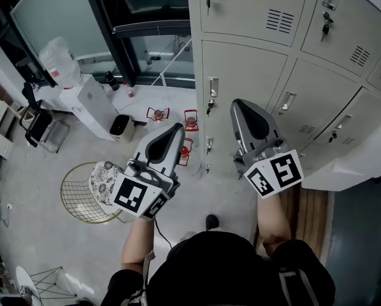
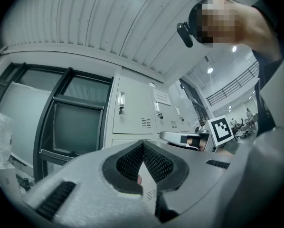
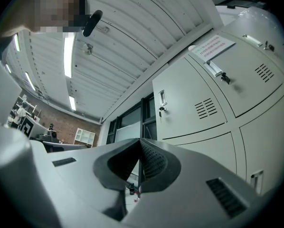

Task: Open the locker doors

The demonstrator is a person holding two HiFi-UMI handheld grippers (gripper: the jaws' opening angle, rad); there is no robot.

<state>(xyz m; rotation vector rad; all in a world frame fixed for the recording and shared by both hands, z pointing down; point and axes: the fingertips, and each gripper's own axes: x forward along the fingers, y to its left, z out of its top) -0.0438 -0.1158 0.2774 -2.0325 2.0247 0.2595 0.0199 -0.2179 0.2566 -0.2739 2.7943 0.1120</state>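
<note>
Best to start on the nearest locker door, shut like the rest and standing just ahead of the right tongs; to do it well, spread those tongs first, being pinched tight on nothing at present, then come at the door handle squarely, close on its lip, and pull along the hinge arc rather than straight back; judging by what looks like a key hanging just below, possibly turn the lock beforehand; keep the left tongs, likewise closed tip to tip and empty, clear of the swing or ready for a neighbouring door; counting in the head view: two tongs, neither touching anything; at least six locker doors wholly or partly in frame, all closed; three small red objects on the floor near the locker foot; one wire stool well apart to the left.
</note>
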